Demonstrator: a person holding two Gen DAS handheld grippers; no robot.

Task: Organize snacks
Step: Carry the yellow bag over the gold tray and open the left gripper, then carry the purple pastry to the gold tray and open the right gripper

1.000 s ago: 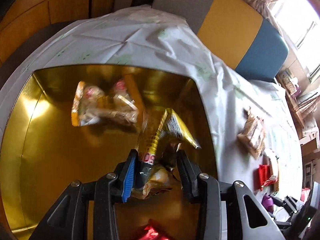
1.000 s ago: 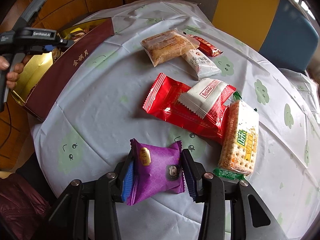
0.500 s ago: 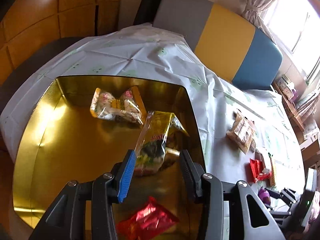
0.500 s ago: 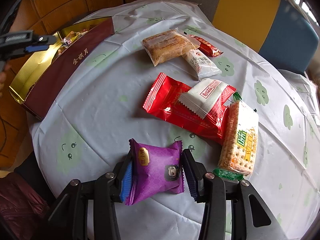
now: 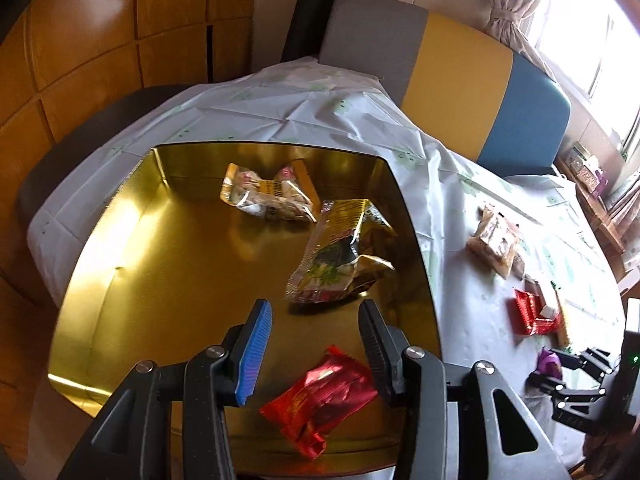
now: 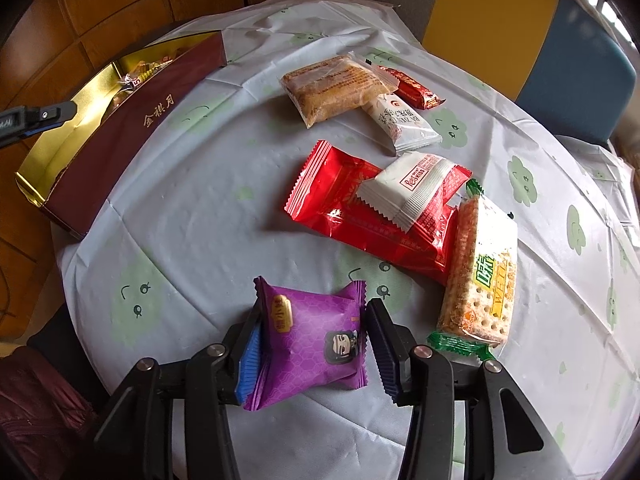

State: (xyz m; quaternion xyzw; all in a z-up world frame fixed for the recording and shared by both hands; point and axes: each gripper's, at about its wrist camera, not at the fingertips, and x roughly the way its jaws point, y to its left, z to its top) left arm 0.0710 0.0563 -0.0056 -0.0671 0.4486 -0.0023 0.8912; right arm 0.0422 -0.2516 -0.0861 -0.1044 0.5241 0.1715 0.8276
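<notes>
My left gripper (image 5: 314, 322) is open and empty above the gold-lined box (image 5: 152, 264). In the box lie a yellow-green snack packet (image 5: 340, 256), a clear yellow packet (image 5: 268, 196) at the back and a red packet (image 5: 324, 396) near my fingers. My right gripper (image 6: 312, 332) is around a purple packet (image 6: 312, 340) lying on the table; its jaws touch both sides. The box (image 6: 132, 120) shows at the left in the right wrist view.
On the tablecloth (image 6: 200, 220) lie a big red packet (image 6: 360, 208), a white packet (image 6: 412, 184), a cracker pack (image 6: 484, 272), a brown cake pack (image 6: 332, 88), a white bar (image 6: 404, 124) and a small red bar (image 6: 412, 88). A striped bench (image 5: 460, 80) stands behind.
My left gripper opened and let go of the yellow-green packet into the box, then drew back and up. My right gripper stayed around the purple packet.
</notes>
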